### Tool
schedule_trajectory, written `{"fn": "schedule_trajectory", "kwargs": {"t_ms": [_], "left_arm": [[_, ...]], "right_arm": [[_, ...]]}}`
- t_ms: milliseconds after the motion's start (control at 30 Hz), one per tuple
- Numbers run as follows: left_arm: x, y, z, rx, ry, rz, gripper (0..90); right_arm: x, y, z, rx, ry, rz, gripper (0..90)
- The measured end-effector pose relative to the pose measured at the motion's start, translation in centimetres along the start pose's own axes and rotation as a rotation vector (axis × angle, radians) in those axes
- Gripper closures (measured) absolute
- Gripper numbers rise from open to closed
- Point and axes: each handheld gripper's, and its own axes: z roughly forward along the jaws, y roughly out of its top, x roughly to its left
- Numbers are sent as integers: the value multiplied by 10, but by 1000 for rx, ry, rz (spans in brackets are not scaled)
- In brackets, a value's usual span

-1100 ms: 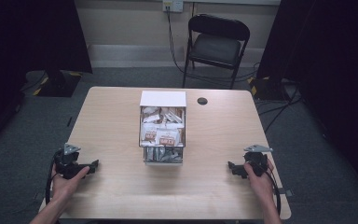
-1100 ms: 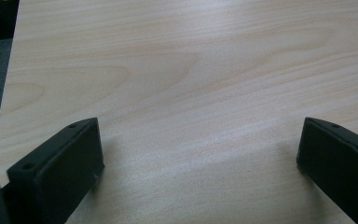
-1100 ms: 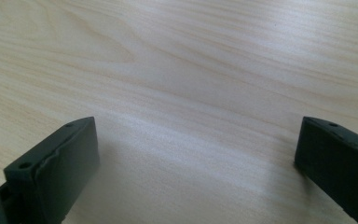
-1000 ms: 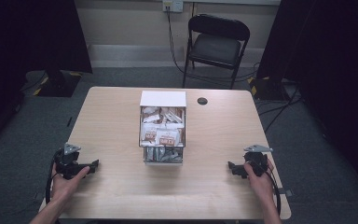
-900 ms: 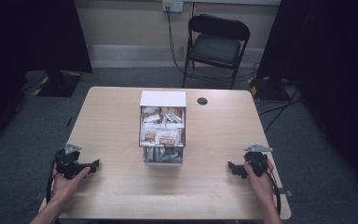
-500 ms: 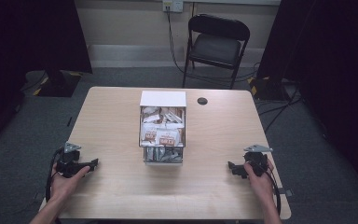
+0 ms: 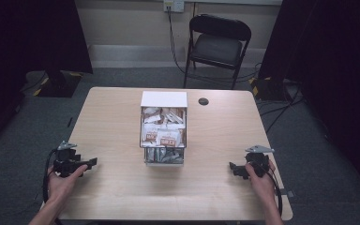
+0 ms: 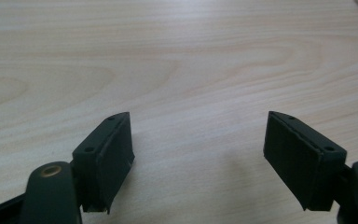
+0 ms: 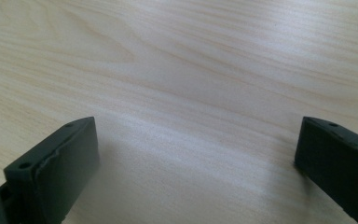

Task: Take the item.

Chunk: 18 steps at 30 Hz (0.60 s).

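The left gripper (image 7: 92, 162) sits in the person's left hand (image 7: 62, 180) at the near left edge of the table (image 7: 112, 117), lying low over the wood and pointing inward toward the middle; its jaws have just been closing, yet in the left gripper view (image 8: 198, 154) they stand apart with bare wood grain between them, so it is released and grasps nothing; the right gripper (image 7: 231, 167) rests in the right hand (image 7: 260, 178) at the near right edge, pointing inward toward its fellow; in the right gripper view (image 9: 196, 163) its jaws are spread wide over bare tabletop, likewise released and empty; ahead of both grippers and between them, well apart from each, stands a clear box (image 7: 163, 136) in the middle of the table, its near end nearest the jaws and holding greyish packets, its middle full of brown and white sachets (image 7: 163, 133); a white lid (image 7: 164, 99) lies at the box's far end; beyond and to the right of it is a small dark round disc (image 7: 203, 101) on the wood; past the table's far edge, farthest from the grippers, a black folding chair (image 7: 218, 44) stands by the wall.
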Motion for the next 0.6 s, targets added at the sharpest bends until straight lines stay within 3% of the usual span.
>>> {"fn": "schedule_trajectory", "kwargs": {"t_ms": [233,467,600], "left_arm": [[-2,3,-6,-18,-36,-20,284],[-9,7,-15,-77,-44,7,308],[-16,7,-20,-108,-89,6,308]], "right_arm": [[0,0,0,0,0,0,0],[0,0,0,0,-1,0,0],[0,0,0,0,-1,0,0]]}}
